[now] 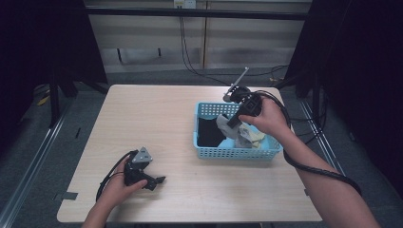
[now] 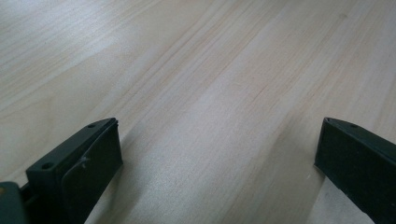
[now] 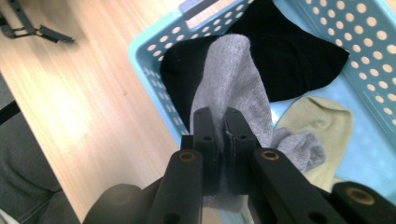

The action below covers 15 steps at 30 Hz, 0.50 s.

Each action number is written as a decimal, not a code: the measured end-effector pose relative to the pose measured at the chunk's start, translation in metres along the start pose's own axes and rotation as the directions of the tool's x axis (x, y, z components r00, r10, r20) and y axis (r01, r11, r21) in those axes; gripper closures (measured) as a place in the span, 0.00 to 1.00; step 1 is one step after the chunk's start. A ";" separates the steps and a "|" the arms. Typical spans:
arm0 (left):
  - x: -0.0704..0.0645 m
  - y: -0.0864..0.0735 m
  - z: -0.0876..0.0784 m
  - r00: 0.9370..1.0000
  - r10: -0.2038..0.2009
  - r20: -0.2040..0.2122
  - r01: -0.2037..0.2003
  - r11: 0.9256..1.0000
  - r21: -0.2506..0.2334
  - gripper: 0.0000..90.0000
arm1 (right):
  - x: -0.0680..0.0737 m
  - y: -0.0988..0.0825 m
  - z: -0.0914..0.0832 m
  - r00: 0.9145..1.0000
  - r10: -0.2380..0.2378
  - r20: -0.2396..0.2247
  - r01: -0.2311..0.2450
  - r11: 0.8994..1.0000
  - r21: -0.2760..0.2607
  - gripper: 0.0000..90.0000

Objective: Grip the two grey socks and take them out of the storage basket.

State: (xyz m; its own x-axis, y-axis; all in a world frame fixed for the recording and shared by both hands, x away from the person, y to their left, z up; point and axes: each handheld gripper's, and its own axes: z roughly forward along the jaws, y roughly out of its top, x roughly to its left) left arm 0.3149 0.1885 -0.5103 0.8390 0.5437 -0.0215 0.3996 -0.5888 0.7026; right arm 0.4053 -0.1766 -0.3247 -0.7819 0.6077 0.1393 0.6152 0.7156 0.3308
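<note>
A light blue perforated basket [image 1: 208,151] [image 3: 154,56] stands on the right half of the wooden table. Inside lie a black sock [image 1: 209,133] [image 3: 299,60], a pale yellow sock [image 1: 259,138] [image 3: 322,126] and a grey sock [image 1: 225,124] [image 3: 231,79]. My right gripper [image 1: 233,124] [image 3: 221,122] is shut on the grey sock and holds it above the basket, the sock hanging from the jaws. My left gripper [image 1: 157,181] [image 2: 217,154] rests low over the bare table near the front left, its jaws wide apart with nothing between them.
The table [image 1: 157,118] has bare wood to the left of the basket and along the front. Cables trail from both grippers; the right one's cable [image 1: 313,166] loops past the table's right edge. A dark floor and black curtains surround the table.
</note>
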 end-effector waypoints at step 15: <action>0.000 0.000 0.000 1.000 0.000 0.003 0.000 1.000 0.000 0.00 | 0.038 -0.002 -0.015 0.995 -0.094 -0.027 0.094 0.996 -0.003 0.95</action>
State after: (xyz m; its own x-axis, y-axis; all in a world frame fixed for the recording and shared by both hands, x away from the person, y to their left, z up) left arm 0.3150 0.1886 -0.5103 0.8398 0.5423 -0.0238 0.3998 -0.5883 0.7029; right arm 0.3728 -0.1599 -0.3062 -0.8388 0.5279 0.1330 0.5385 0.7687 0.3453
